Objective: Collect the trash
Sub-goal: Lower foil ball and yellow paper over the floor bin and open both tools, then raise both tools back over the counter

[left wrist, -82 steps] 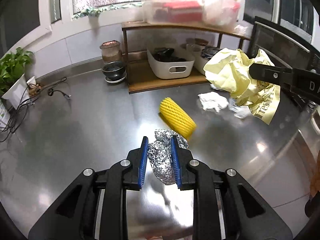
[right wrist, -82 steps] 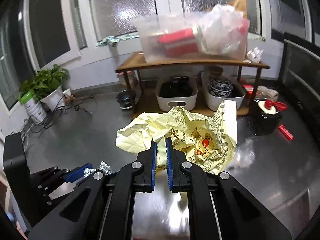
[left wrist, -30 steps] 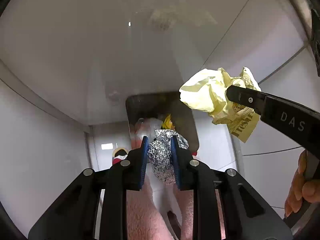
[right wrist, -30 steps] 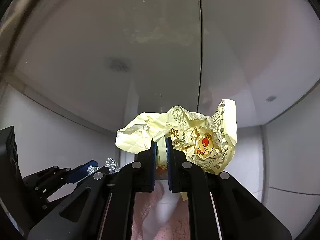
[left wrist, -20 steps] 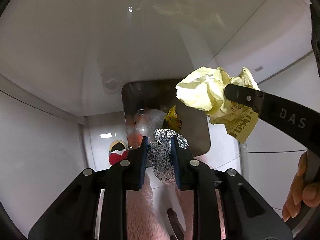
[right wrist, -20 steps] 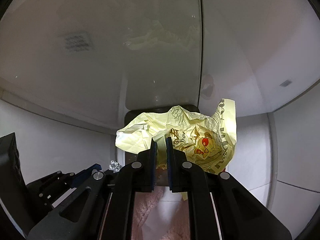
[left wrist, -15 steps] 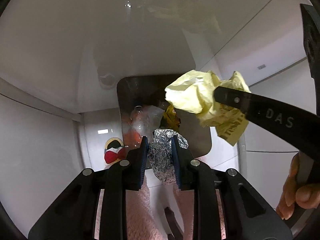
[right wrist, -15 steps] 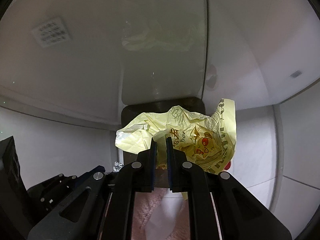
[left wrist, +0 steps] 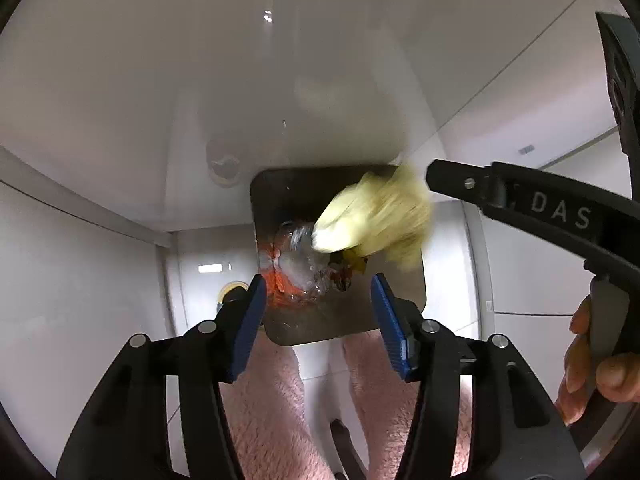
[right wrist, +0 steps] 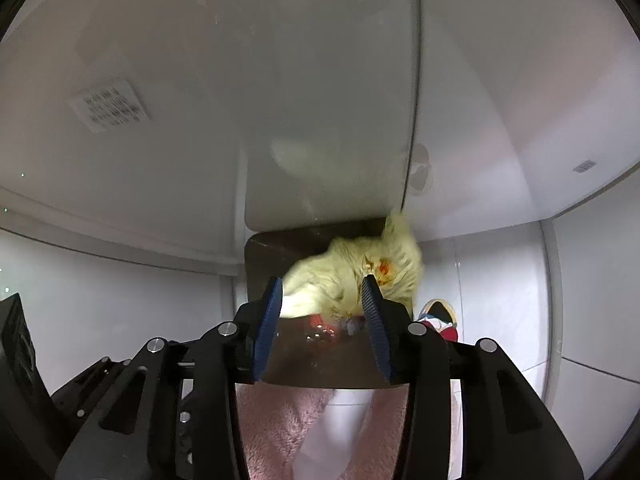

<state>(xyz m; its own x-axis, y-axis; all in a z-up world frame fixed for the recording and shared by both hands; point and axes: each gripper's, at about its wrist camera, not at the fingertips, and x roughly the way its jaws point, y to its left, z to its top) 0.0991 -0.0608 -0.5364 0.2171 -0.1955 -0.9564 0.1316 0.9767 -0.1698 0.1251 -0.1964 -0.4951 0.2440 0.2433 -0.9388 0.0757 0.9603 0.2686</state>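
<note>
Both grippers, left (left wrist: 318,322) and right (right wrist: 322,326), are opening, fingers spread and empty; yellow wrapper (right wrist: 352,280) blurs above the bin (left wrist: 400,300).

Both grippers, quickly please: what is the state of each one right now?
Left gripper: jaws opening, nothing between them.
Right gripper: jaws opening, not gripping; the blurred yellow wrapper is beyond them over the bin.

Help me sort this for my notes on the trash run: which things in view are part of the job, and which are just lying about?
Part of the job:
- yellow wrapper, blurred, over the bin opening
- trash bin, clear plastic and orange scraps inside
- left tongs, opening, nothing between them
- right tongs, opening, wrapper beyond their tips

Lying about:
- pink fuzzy slippers
- red and white shoe
- white cabinet fronts
</note>
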